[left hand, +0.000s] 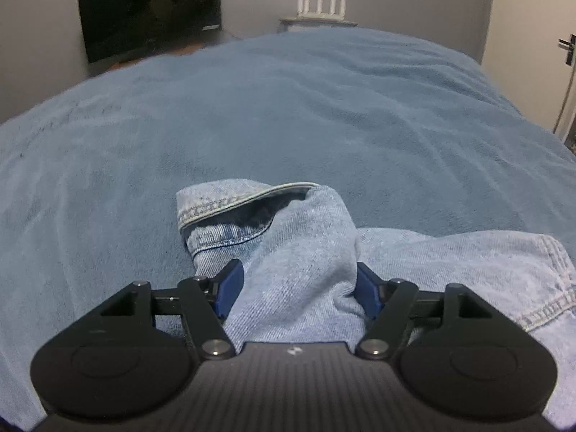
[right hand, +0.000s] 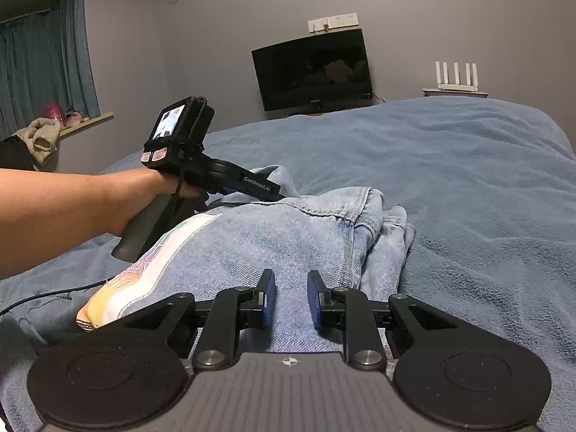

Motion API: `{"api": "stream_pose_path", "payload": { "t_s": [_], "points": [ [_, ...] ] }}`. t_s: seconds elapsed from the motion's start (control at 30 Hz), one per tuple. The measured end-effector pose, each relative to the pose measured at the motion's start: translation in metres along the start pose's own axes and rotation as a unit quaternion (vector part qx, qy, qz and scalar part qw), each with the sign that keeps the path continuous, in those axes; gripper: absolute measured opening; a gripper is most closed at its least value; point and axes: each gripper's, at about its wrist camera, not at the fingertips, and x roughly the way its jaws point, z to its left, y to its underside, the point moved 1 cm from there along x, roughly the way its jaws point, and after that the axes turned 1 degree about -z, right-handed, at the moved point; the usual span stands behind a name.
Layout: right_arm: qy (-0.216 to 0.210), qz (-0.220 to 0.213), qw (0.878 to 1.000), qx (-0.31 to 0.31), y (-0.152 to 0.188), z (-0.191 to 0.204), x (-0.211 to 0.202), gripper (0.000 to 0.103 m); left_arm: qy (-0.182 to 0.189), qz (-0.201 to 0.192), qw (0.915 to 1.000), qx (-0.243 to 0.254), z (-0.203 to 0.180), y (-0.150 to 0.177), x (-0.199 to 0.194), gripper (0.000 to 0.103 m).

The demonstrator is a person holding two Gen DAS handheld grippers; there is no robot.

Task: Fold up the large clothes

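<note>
A light blue denim jacket with a colourful printed patch lies bunched on the blue blanket. In the left wrist view a denim sleeve with a stitched cuff runs between the fingers of my left gripper, whose jaws stand wide on either side of the bunched cloth. My left gripper also shows in the right wrist view, held by a hand over the jacket's far side. My right gripper hovers just over the jacket's near part, jaws a little apart, nothing between them.
The bed's blue blanket stretches far ahead. A dark TV hangs on the wall, a white router sits on a shelf. A door handle is at right. Curtains and a windowsill with items are at left. A black cable trails on the blanket.
</note>
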Motion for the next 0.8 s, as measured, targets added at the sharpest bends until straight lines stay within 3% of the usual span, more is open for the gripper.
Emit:
{"api": "stream_pose_path", "payload": {
  "t_s": [0.07, 0.17, 0.23, 0.3, 0.37, 0.47, 0.6, 0.67, 0.8],
  "points": [
    [0.001, 0.000, 1.000, 0.000, 0.001, 0.000, -0.001, 0.023, 0.011, -0.031, 0.9995, 0.002, 0.001, -0.001, -0.017, 0.067],
    [0.002, -0.001, 1.000, -0.001, 0.002, 0.002, -0.003, 0.023, 0.035, -0.115, 0.9925, -0.022, 0.009, -0.006, -0.041, 0.067],
    [0.003, -0.002, 1.000, -0.004, 0.003, 0.003, -0.003, 0.023, 0.008, -0.133, 0.9900, -0.045, 0.014, -0.012, -0.045, 0.067],
    [0.003, -0.002, 1.000, -0.002, 0.004, 0.003, -0.003, 0.023, -0.034, -0.113, 0.9910, -0.064, 0.018, -0.018, -0.035, 0.067],
    [0.004, -0.001, 1.000, -0.001, 0.004, 0.004, -0.003, 0.023, -0.047, -0.085, 0.9933, -0.063, 0.019, -0.021, -0.022, 0.067],
    [0.004, -0.003, 1.000, -0.002, 0.004, 0.004, -0.002, 0.023, -0.089, -0.026, 0.9957, 0.003, 0.002, -0.022, 0.007, 0.067],
    [0.003, -0.006, 1.000, -0.004, 0.005, 0.004, -0.001, 0.023, -0.088, 0.021, 0.9947, -0.049, 0.014, -0.010, 0.024, 0.073],
    [0.004, -0.007, 1.000, -0.006, 0.006, 0.005, -0.002, 0.023, -0.075, 0.015, 0.9945, -0.071, 0.017, -0.006, 0.017, 0.073],
    [0.006, -0.008, 1.000, -0.005, 0.007, 0.005, -0.005, 0.022, -0.054, -0.023, 0.9972, -0.045, 0.017, -0.002, -0.027, 0.073]
  ]
}}
